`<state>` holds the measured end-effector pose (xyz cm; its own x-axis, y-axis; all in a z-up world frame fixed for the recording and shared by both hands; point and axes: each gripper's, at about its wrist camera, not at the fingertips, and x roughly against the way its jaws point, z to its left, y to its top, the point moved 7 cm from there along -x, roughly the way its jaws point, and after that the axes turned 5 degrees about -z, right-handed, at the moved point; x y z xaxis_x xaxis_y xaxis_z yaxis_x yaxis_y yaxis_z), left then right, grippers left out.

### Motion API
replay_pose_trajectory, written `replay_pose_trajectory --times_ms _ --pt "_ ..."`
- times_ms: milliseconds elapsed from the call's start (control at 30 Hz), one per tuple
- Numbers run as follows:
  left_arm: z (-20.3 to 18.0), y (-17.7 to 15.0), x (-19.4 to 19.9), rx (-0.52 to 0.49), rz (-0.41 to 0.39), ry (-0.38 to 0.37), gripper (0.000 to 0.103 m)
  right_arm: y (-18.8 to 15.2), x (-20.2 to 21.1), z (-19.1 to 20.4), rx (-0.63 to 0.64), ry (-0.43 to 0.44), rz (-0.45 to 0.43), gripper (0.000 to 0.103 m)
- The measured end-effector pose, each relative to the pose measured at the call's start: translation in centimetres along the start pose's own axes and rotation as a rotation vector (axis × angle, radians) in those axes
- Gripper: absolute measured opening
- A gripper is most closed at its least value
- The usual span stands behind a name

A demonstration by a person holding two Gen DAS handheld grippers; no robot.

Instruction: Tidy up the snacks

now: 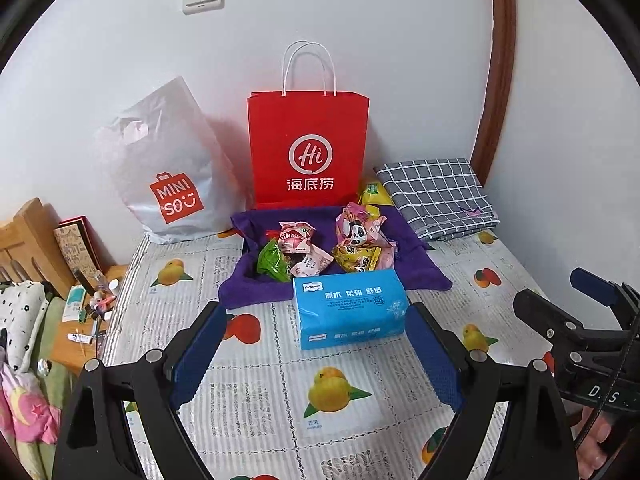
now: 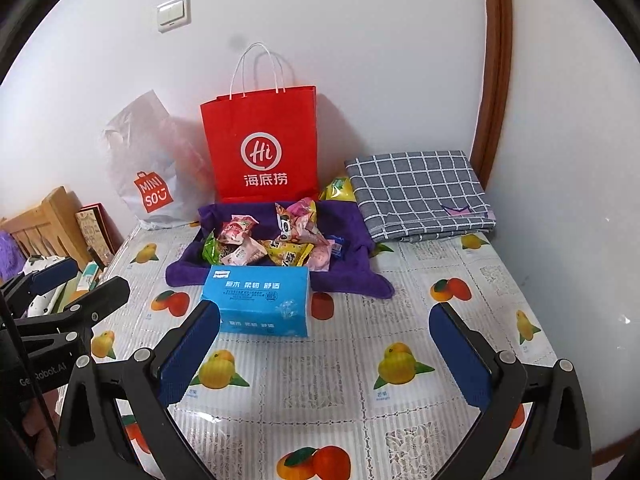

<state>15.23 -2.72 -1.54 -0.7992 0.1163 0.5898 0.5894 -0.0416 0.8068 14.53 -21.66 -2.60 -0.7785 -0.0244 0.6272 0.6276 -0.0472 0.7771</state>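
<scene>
Left hand-held gripper [image 1: 314,360]: my jaws stand apart, nothing between the pads, hovering above the bench [image 1: 340,408] just short of the blue tissue pack [image 1: 350,312].
Right hand-held gripper [image 2: 326,354]: mine too, jaws spread wide and empty, beside the left one.
Snacks [image 1: 320,250]: a loose heap of wrapped packets on the purple towel [image 1: 420,268], right behind the tissue pack.
Red paper bag [image 1: 308,148]: upright against the wall, behind the towel.
White plastic bag [image 1: 168,168]: left of the red bag.
Checked cloth [image 1: 436,196]: folded, right of the towel.
</scene>
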Motion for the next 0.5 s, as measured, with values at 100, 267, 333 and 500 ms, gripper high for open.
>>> replay_pose_trajectory --times_ms 100,267,333,500 --pt "0.07 -0.02 0.25 0.000 -0.005 0.004 0.090 -0.07 0.17 0.07 0.001 0.001 -0.002 0.103" --pt "0.13 -0.17 0.49 0.007 -0.007 0.001 0.090 -0.24 0.41 0.20 0.002 0.002 -0.002 0.103" --pt "0.19 -0.19 0.52 0.009 -0.007 0.001 0.090 -0.26 0.40 0.18 0.001 0.004 -0.001 0.103" --pt "0.30 -0.27 0.52 0.010 -0.004 0.003 0.090 -0.26 0.42 0.17 0.002 0.004 -0.002 0.103"
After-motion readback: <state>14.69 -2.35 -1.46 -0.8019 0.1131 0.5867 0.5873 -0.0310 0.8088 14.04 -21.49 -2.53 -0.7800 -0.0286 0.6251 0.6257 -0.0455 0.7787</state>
